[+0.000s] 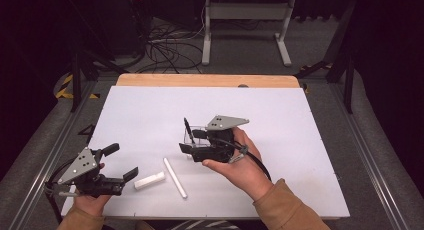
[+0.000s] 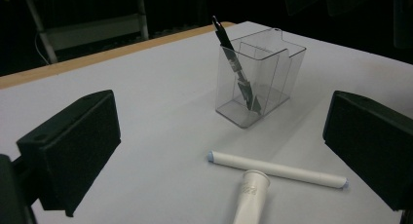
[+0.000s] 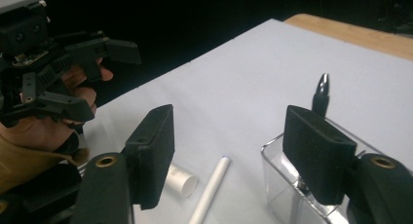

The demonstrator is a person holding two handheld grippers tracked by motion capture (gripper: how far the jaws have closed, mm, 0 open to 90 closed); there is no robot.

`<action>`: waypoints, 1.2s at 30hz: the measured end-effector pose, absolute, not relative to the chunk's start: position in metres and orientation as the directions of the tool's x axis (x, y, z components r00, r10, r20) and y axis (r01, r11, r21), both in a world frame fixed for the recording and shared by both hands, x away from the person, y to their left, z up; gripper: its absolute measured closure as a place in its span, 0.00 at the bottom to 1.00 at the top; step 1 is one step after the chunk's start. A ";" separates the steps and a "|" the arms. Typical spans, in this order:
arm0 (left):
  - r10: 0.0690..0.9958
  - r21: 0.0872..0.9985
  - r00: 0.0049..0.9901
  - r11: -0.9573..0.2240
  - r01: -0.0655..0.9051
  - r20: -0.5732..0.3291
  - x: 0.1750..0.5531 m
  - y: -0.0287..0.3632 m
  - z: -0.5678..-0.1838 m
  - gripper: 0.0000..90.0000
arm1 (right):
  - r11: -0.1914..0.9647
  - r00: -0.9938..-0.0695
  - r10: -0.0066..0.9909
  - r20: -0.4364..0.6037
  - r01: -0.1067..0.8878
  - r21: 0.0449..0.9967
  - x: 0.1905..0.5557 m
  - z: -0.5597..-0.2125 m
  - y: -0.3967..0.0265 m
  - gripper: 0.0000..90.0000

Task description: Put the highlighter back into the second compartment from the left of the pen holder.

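A clear plastic holder (image 2: 260, 80) stands upright on the white board with a black pen (image 2: 223, 35) leaning in it. My right gripper (image 1: 189, 141) hovers right at the holder (image 1: 191, 136), jaws open; its right jaw sits over the holder's rim (image 3: 280, 182), beside the black pen's tip (image 3: 322, 89), and nothing is pressed between the pads. A white pen (image 1: 175, 177) lies on the board, and a short white cap (image 1: 149, 180) lies beside it. My left gripper (image 1: 122, 161) rests at the near left, open and holding nothing, pointing at the white pen (image 2: 277, 169) and cap (image 2: 251, 195).
The white board (image 1: 280, 120) lies on a wooden table whose far edge (image 1: 205, 80) shows behind it. Past the table stand a white desk frame (image 1: 245, 20) and loose cables (image 1: 165, 50) on the floor. Dark metal rails (image 1: 365, 155) flank the board.
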State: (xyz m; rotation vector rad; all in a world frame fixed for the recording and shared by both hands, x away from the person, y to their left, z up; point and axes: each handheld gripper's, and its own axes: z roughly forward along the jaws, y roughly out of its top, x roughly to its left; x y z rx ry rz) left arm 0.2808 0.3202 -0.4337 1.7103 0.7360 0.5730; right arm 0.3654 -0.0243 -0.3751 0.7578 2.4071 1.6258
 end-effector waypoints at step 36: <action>0.724 0.970 0.690 -0.164 0.182 -0.008 0.281 0.321 -0.434 0.01 | 0.474 -0.716 0.623 0.314 0.666 0.576 0.363 -0.398 0.030 0.43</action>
